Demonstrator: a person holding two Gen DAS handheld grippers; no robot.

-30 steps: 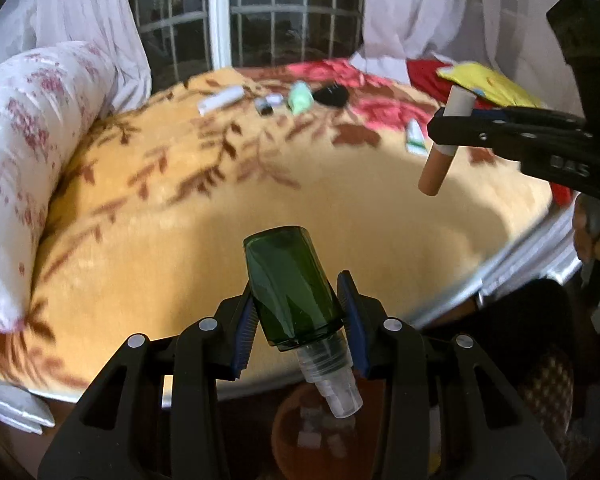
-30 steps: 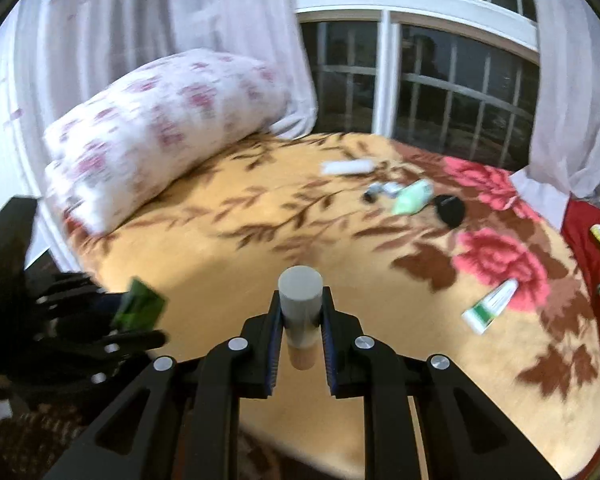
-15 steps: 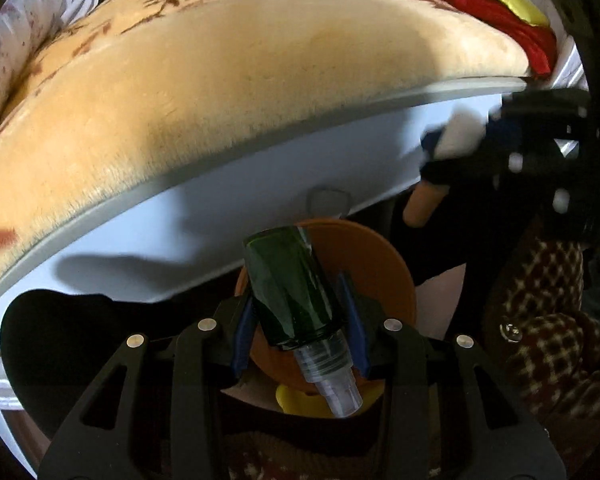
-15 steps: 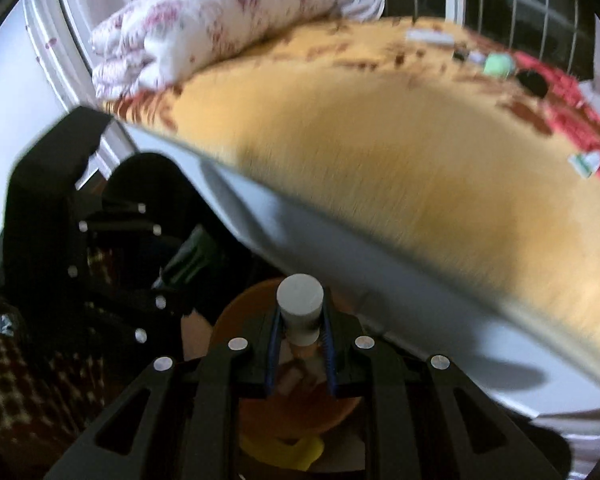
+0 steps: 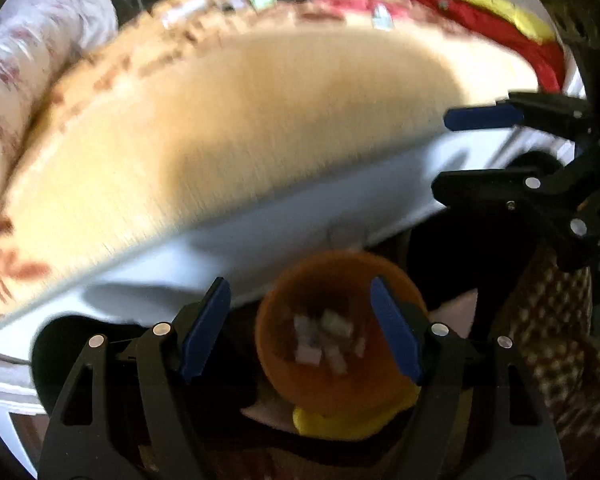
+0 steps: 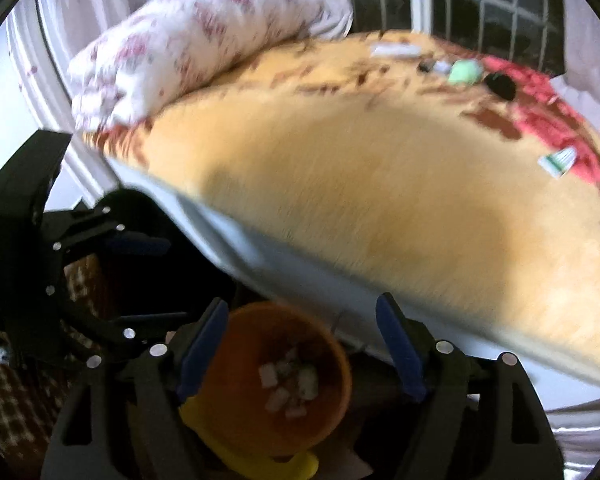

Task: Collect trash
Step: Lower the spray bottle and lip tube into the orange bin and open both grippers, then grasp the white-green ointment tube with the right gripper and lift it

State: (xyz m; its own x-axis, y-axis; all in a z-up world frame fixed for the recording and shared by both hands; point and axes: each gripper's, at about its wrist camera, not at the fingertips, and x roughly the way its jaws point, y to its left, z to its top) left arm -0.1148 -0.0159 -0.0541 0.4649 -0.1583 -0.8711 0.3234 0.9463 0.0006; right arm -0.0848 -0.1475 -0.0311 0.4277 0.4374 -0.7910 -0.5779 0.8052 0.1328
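With both grippers poised over the orange bin (image 5: 340,332) beside the bed (image 5: 240,128), we have just been opening the jaws of each, and nothing sits between them now. Our left gripper (image 5: 300,328) stands wide and empty, and in its view the bin's mouth lies straight ahead between the blue pads, with pale scraps of trash in the bottom. Our right gripper (image 6: 300,344) is likewise wide and empty; in its view the bin (image 6: 276,376) sits between the pads toward 7 o'clock of centre. We cannot pick out the dropped things among the blurred scraps.

What remains to collect lies on the bed, well apart from both grippers. In the right wrist view the green-and-white tube (image 6: 558,160) rests at about 2 o'clock, its long axis running from lower left to upper right. Farther off, toward 1 o'clock, we see a cluster: a white tube (image 6: 394,50), a mint-green piece (image 6: 464,71) and a black object (image 6: 500,86).

We judge the green-and-white tube the nearest piece, on the right gripper's side, so the right hand looks better placed. The jaws would need to close across its narrow width, not along its length.
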